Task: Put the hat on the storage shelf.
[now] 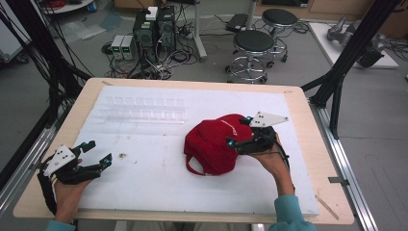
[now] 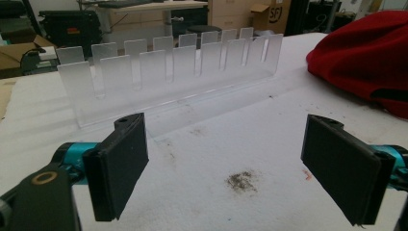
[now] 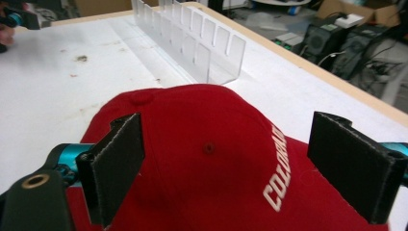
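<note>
Room: lab floor behind the table, with stools, PC towers and loose cables.
Surface: white foam sheet covered most of the wooden top; a few dirt specks sat near the left side.
Rack: clear slotted acrylic rack lay toward the far edge, empty.
Cap: red cap sat right of centre on the sheet, crown up, strap loop toward the person; white lettering showed on its side in the right gripper view.
Right gripper: right gripper hovered over the cap's right side, jaws wide and straddling the crown, nothing pinched yet as far as I could tell.
Left gripper: left gripper was low near the left edge, jaws wide, holding nothing, well apart from the cap.
Handling: cap looked light and soft; the fabric crown would probably collapse and bunch under the pads. It shouldn't be slippery or fragile.
Grip point: best bet was likely the brim or a seam ridge on the crown; a pinch on loose panel cloth might slide off.
</note>
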A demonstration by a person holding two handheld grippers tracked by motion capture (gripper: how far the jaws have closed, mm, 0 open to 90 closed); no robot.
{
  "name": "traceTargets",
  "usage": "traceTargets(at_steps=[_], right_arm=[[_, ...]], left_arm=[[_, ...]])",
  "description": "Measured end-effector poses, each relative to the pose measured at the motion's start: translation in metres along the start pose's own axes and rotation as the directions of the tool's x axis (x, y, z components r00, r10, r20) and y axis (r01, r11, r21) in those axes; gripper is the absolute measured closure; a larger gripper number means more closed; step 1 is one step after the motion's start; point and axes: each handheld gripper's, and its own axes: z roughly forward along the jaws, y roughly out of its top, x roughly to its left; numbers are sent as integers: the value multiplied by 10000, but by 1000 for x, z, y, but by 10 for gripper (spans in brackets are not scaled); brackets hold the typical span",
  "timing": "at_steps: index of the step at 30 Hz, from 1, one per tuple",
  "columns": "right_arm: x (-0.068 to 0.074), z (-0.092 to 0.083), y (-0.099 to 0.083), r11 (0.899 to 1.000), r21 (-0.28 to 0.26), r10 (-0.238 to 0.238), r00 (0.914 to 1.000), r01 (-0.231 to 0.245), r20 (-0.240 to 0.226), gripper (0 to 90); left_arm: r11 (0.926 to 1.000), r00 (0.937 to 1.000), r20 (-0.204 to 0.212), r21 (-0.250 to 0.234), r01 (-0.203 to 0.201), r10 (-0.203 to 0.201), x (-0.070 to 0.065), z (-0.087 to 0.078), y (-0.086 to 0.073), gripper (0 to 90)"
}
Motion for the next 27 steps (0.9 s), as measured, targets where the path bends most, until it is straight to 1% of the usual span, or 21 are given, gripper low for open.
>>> traceTargets(at_steps=[2, 4, 7, 9, 10, 11, 12, 14, 16, 18, 19, 21, 24, 25, 26, 27], right_arm=[[-3, 4, 0, 9998, 161, 87, 9999, -86, -80, 117], [-5, 9, -1, 9995, 277, 130, 9995, -122, -277, 117], [-6, 16, -4, 9981, 607, 96, 9989, -68, -459, 117], [-6, 19, -5, 9979, 651, 110, 9980, -69, -620, 116], [-6, 19, -5, 9979, 651, 110, 9980, -69, -620, 116], [-5, 22, -5, 9981, 608, 146, 9962, -94, -858, 116], [-6, 23, -5, 9979, 637, 122, 9957, -64, -916, 116], [-7, 26, -7, 9964, 835, 246, 9946, -162, -1010, 116], [-7, 27, -8, 9959, 883, 264, 9945, -174, -1017, 116], [-7, 29, -9, 9952, 970, 185, 9946, -86, -1017, 121], [-6, 32, -9, 9938, 1112, 94, 9944, 24, -1051, 139], [-5, 35, -10, 9924, 1229, 89, 9935, 51, -1133, 158], [-4, 38, -10, 9904, 1380, 42, 9935, 116, -1133, 164], [-3, 41, -11, 9895, 1417, -122, 9942, 273, -1065, 181], [-2, 42, -11, 9887, 1473, -129, 9946, 282, -1034, 199], [-2, 43, -10, 9870, 1555, -249, 9949, 399, -974, 240]], left_arm=[[10000, 10000, -2, -6, -4, 4, 0, 0, 0, 168], [10000, 10000, 3, -9, 1, -1, 0, 0, 0, 168], [10000, 10000, 8, 23, -22, 22, 0, 0, 0, 168], [10000, 10000, 0, 20, -29, 29, 0, 0, 0, 168], [10000, 10000, 0, 20, -29, 29, 0, 0, 0, 168], [10000, 10000, 7, 7, -30, 30, 0, 0, 0, 168], [10000, 10000, 3, 13, -36, 36, 0, 0, 0, 168], [10000, 10000, 7, 3, -27, 27, 0, 0, 0, 168], [10000, 10000, 7, 13, -34, 34, 0, 0, 0, 168], [10000, 10000, 2, 5, 3, -3, 0, 0, 0, 168], [10000, 10000, 4, 17, -10, 10, 0, 0, 0, 168], [10000, 10000, 0, 22, -34, 34, 0, 0, 0, 169], [10000, 10000, 2, 15, -36, 36, 0, 0, 0, 168], [10000, 10000, -2, 22, -33, 33, 0, 0, 0, 168], [10000, 10000, -2, 22, -33, 33, 0, 0, 0, 168], [10000, 10000, -6, 10, 8, -8, 0, 0, 0, 168]])
